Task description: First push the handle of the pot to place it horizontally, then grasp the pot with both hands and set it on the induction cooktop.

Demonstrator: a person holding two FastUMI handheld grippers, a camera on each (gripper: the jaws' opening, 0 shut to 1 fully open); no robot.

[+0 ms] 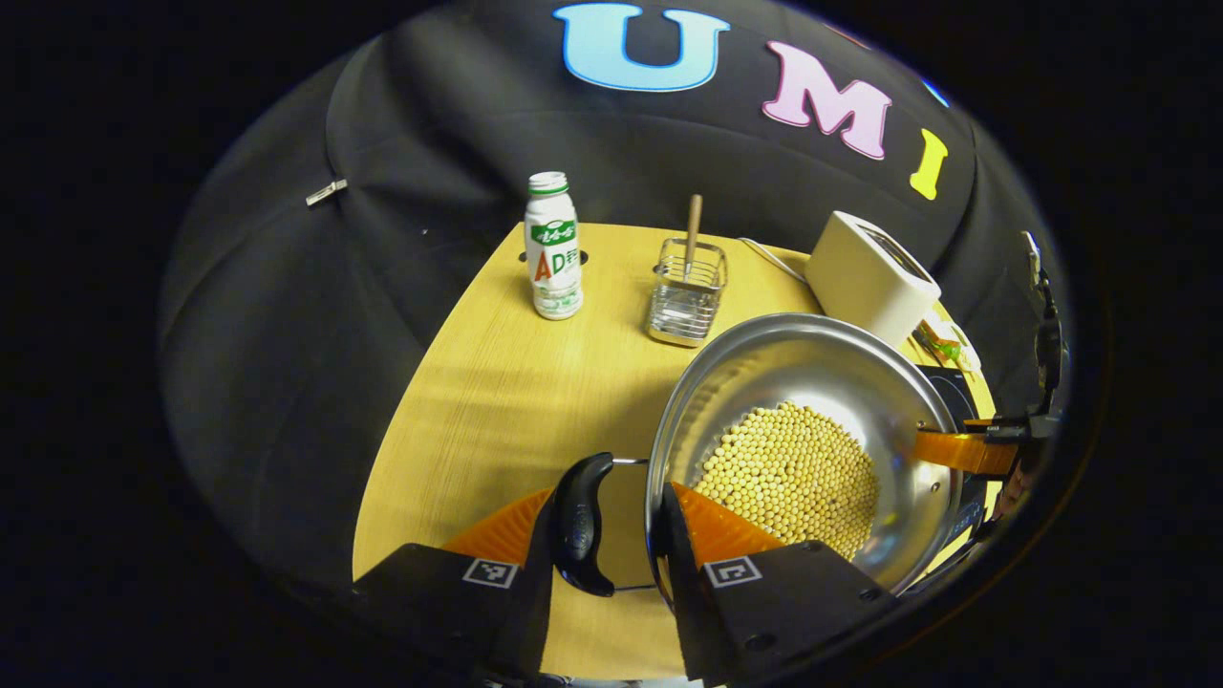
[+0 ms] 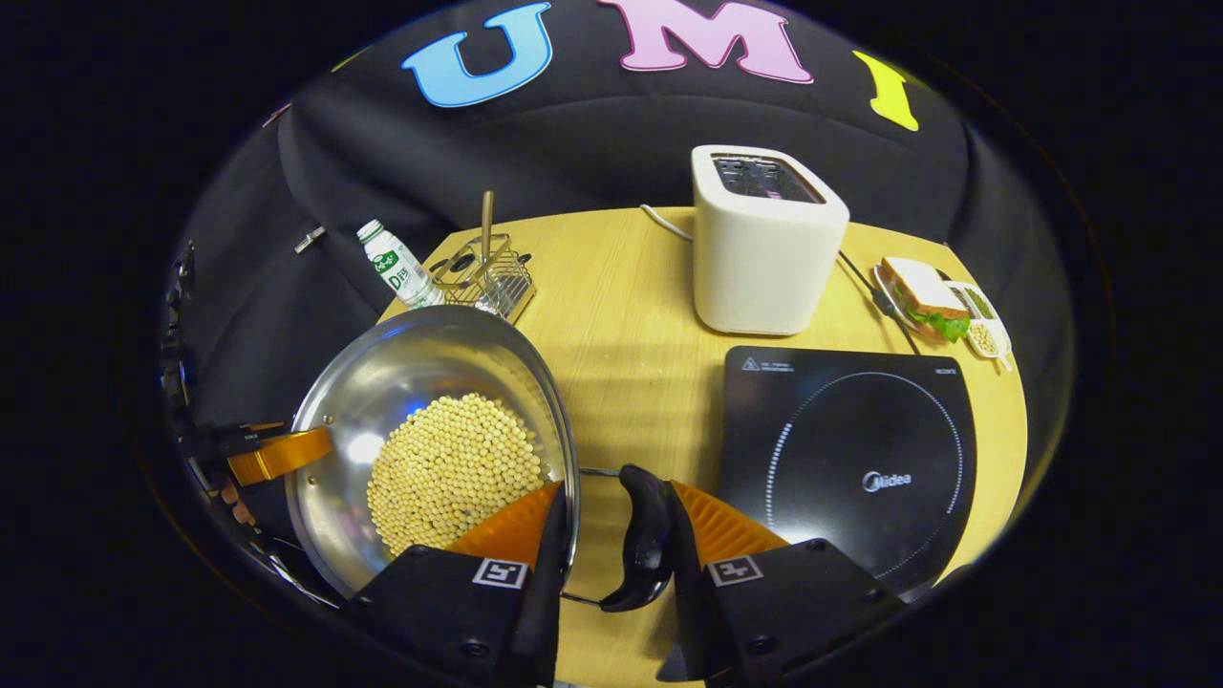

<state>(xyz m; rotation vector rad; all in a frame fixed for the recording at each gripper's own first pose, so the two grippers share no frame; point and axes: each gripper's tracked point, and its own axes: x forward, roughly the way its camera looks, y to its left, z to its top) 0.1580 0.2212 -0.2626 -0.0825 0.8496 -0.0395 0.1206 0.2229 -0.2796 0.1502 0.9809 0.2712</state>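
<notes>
A steel pot holding yellow soybeans is gripped from both sides. In the left gripper view, my left gripper is shut across the pot's black side handle and rim, one orange finger outside and the other inside over the beans. My right gripper clamps the opposite black handle and rim of the pot the same way. Each gripper's orange finger also shows at the pot's far side. The black induction cooktop lies just right of the pot. Whether the pot rests on the table I cannot tell.
On the wooden table a white toaster stands behind the cooktop, with a sandwich plate to its right. A wire utensil rack with a wooden stick and a milk bottle stand at the back left.
</notes>
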